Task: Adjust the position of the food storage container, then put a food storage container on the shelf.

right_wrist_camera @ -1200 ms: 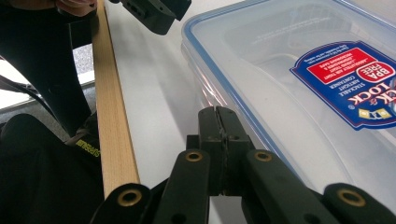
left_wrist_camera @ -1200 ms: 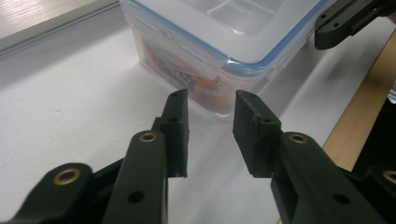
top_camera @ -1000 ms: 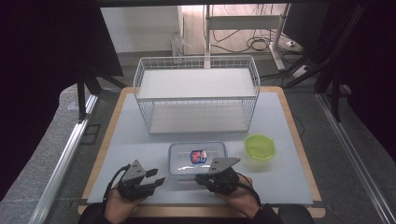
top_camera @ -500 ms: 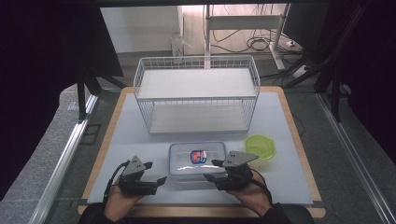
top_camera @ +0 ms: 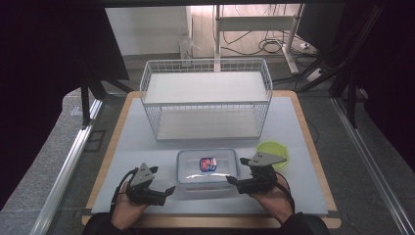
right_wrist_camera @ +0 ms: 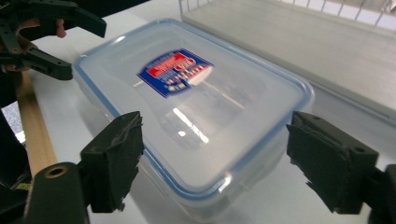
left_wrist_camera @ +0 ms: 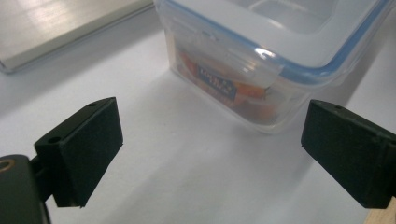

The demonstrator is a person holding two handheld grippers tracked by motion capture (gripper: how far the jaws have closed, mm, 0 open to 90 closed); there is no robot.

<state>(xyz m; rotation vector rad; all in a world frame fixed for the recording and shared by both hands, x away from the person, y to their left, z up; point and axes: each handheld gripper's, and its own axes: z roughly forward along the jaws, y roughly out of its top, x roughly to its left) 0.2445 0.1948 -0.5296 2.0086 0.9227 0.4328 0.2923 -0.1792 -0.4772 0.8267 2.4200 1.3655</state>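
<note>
A clear rectangular plastic food container with a blue-sealed lid and a red-and-blue label (top_camera: 207, 167) sits on the white table mat (top_camera: 147, 142), near the person's edge, between the two hands. The left gripper (top_camera: 164, 191) rests on the mat just left of the container; its jaws have just been opening and now stand spread, with only bare mat between them and the container's near corner ahead of them, untouched. The right gripper (top_camera: 234, 180) is at the container's right end; its jaws have also just been opening and stand wide, the pads clear of the lid's edge on either side.

Behind the container stands a white wire basket rack with two flat shelves (top_camera: 205, 100), well apart from it. A lime-green round plastic bowl (top_camera: 274, 152) lies just beyond the right gripper, partly covered by that gripper's grey plate. The mat lies on a wooden-edged table (top_camera: 313, 161).
</note>
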